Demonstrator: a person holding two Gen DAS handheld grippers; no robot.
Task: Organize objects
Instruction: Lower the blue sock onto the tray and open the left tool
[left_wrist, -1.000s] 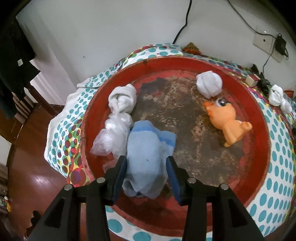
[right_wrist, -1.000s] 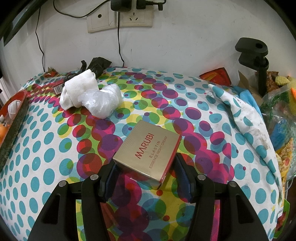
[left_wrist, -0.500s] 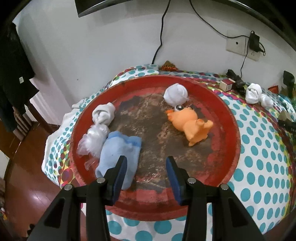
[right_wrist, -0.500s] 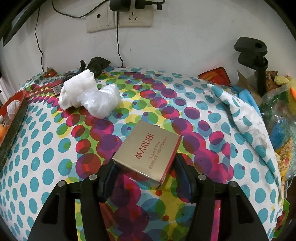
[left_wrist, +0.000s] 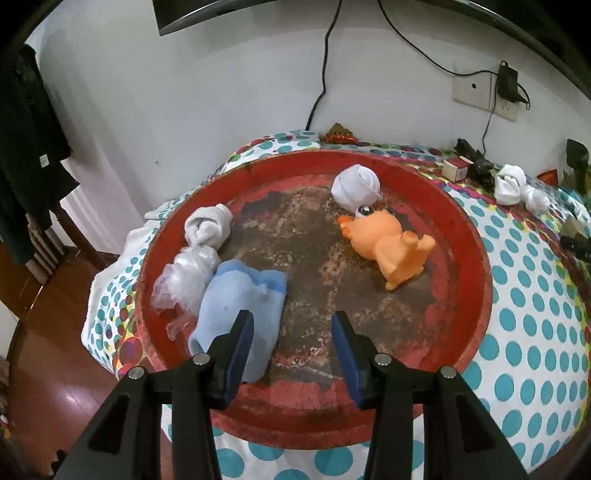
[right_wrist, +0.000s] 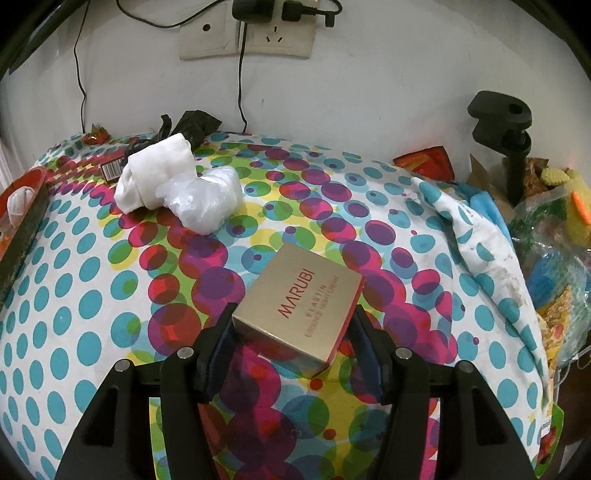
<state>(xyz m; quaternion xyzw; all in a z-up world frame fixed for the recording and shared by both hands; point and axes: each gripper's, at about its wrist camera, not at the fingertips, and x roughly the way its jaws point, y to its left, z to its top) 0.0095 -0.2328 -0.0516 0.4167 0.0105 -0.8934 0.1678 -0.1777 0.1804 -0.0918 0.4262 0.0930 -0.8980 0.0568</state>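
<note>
R gripper (right_wrist: 291, 354) first, nearest thing in its view: the flat gold cardboard box w/ red "MARUBI" lettering (right_wrist: 301, 308) sits between its two fingers, jaws straddling the box's near end. L pad looks right against the box's left corner; on the right there seems to be a sliver of gap, so I read this as bracketing, not a firm clamp, tho the fisheye makes it hard to be sure. Box lies flat on the polka-dot tablecloth (right_wrist: 92, 295), long axis running away from the gripper and skewed a bit up-right, so the fingers cross its short width, which prob suits a squeeze. Farther back-left on the cloth: a rolled white cloth bundle (right_wrist: 155, 173) touching a crumpled clear plastic bag (right_wrist: 205, 201), well apart from the box. L gripper (left_wrist: 291, 354): jaws apart, nothing between them, hovering over the near rim of the round red metal tray (left_wrist: 476, 258). The light-blue sock (left_wrist: 240, 302) lies in the tray just left of the left finger, partly behind it, not gripped. Beyond it a crumpled clear plastic wrap (left_wrist: 184, 273) and a white sock ball (left_wrist: 208, 225); farther right an orange rubber animal toy (left_wrist: 388, 247) and another white sock ball (left_wrist: 356, 186). Judgement: R hand is the one placed for the next pick (box); tray lies off to its left.
</note>
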